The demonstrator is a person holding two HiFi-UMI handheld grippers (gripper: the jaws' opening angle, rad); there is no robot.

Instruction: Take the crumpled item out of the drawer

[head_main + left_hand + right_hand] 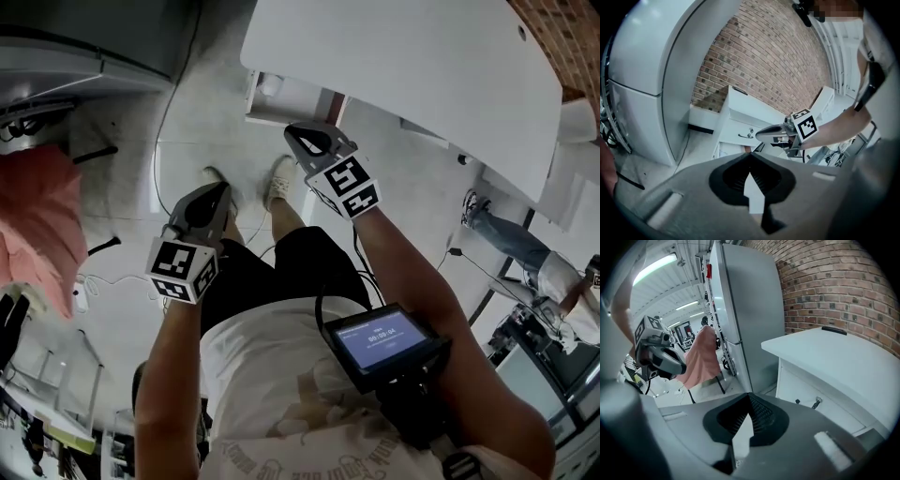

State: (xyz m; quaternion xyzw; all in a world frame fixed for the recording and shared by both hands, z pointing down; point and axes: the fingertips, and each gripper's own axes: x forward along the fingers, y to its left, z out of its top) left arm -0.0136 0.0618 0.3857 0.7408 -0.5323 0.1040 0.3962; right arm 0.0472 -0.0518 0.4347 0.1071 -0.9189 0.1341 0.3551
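The white cabinet (412,66) stands in front of me, and below its top a drawer (281,98) seems to stick out; I cannot make out what lies in it. A closed drawer front with a handle (746,136) shows in the left gripper view, and another with a knob (815,403) in the right gripper view. No crumpled item is visible. My left gripper (221,187) (750,153) is held at waist height, shut and empty. The right gripper (292,133) (749,394) hovers nearer the cabinet, also shut with nothing between its jaws.
A tall grey cabinet (750,310) stands against the brick wall (834,287) beside the white one. A pink cloth (37,225) hangs at the left. Cables (103,281) lie on the floor. Another person (525,253) stands at the right. A screen device (380,342) is strapped to my chest.
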